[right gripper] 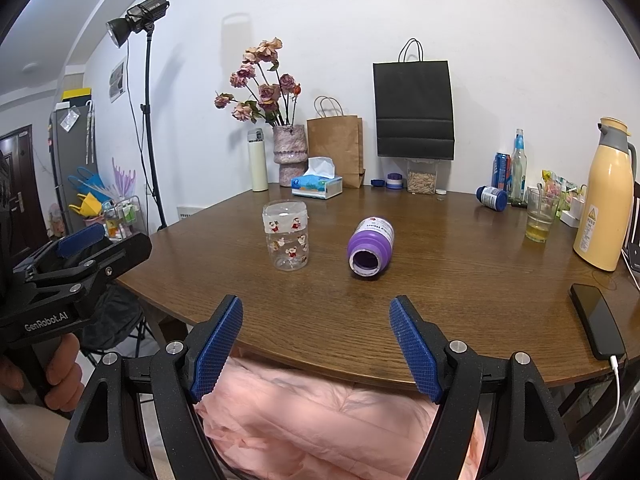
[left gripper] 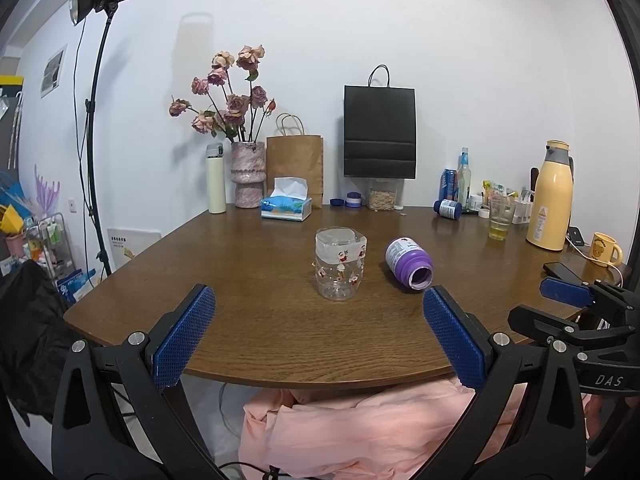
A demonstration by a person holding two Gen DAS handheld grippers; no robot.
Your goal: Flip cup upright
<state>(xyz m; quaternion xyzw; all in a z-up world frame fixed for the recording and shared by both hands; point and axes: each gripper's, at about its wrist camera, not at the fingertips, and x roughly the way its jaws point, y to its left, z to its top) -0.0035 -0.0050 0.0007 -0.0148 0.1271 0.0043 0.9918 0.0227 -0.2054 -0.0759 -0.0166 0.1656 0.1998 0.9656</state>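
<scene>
A clear plastic cup [left gripper: 339, 265] with small red cartoon prints stands mouth-down on the brown wooden table [left gripper: 256, 320]; it also shows in the right wrist view [right gripper: 287, 234]. A purple bottle [left gripper: 409, 257] lies on its side to the cup's right, its open mouth toward me; it also shows in the right wrist view [right gripper: 370, 248]. My left gripper [left gripper: 318, 320] is open and empty at the table's near edge, short of the cup. My right gripper [right gripper: 316, 336] is open and empty at the near edge, short of both.
Along the back wall stand a white flask [left gripper: 216, 178], a vase of roses [left gripper: 249, 172], a tissue box [left gripper: 286, 205], paper bags [left gripper: 379, 132], a glass [left gripper: 501, 219] and a yellow thermos [left gripper: 550, 196]. A phone [right gripper: 598, 320] lies at the right edge. Pink cloth [right gripper: 320, 420] is below.
</scene>
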